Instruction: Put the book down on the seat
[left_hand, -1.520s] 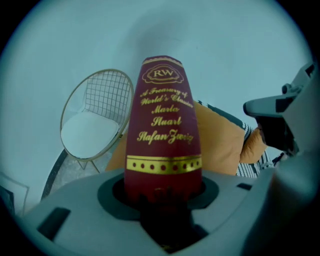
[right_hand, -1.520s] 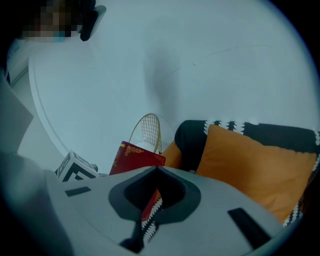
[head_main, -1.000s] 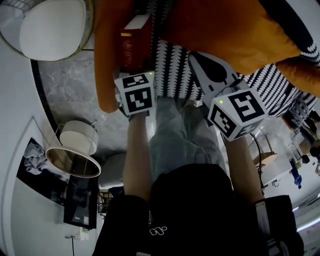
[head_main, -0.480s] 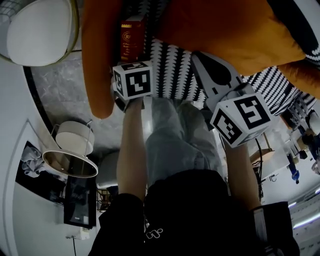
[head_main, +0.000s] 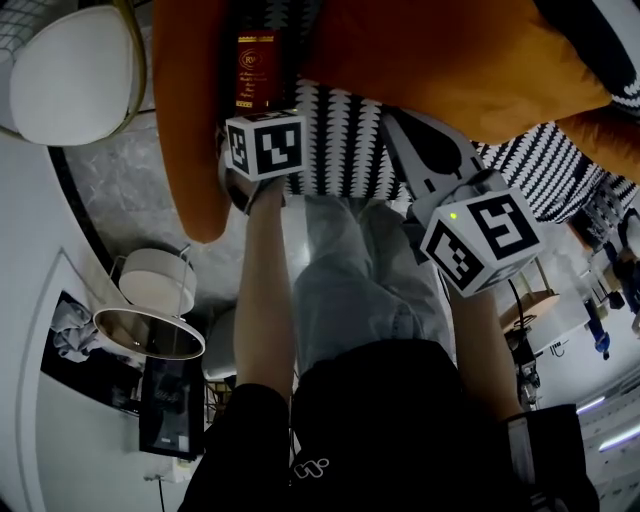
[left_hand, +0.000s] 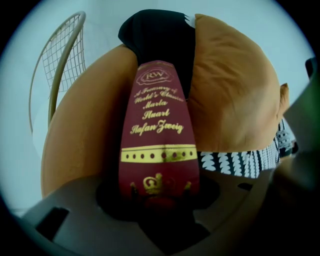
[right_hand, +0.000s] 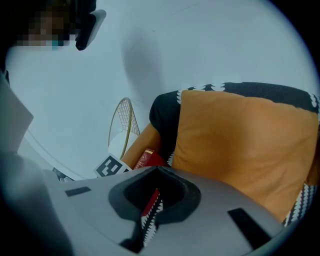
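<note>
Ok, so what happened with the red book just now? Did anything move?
The left gripper carried the book deeper between the orange armrest and orange cushion, turning its spine towards the head camera. Its fingers have just been opening a little, book still between them. The right gripper stayed over the patterned seat, empty.

The dark red hardback book (left_hand: 157, 135), its spine lettered in gold above a dotted gold band and a crown, is upright in the gap between the chair's orange side wall (left_hand: 80, 130) and an orange cushion (left_hand: 235, 95). The black-and-white zigzag-patterned seat (head_main: 340, 140) lies just beside it; whether they touch cannot be told.
</note>
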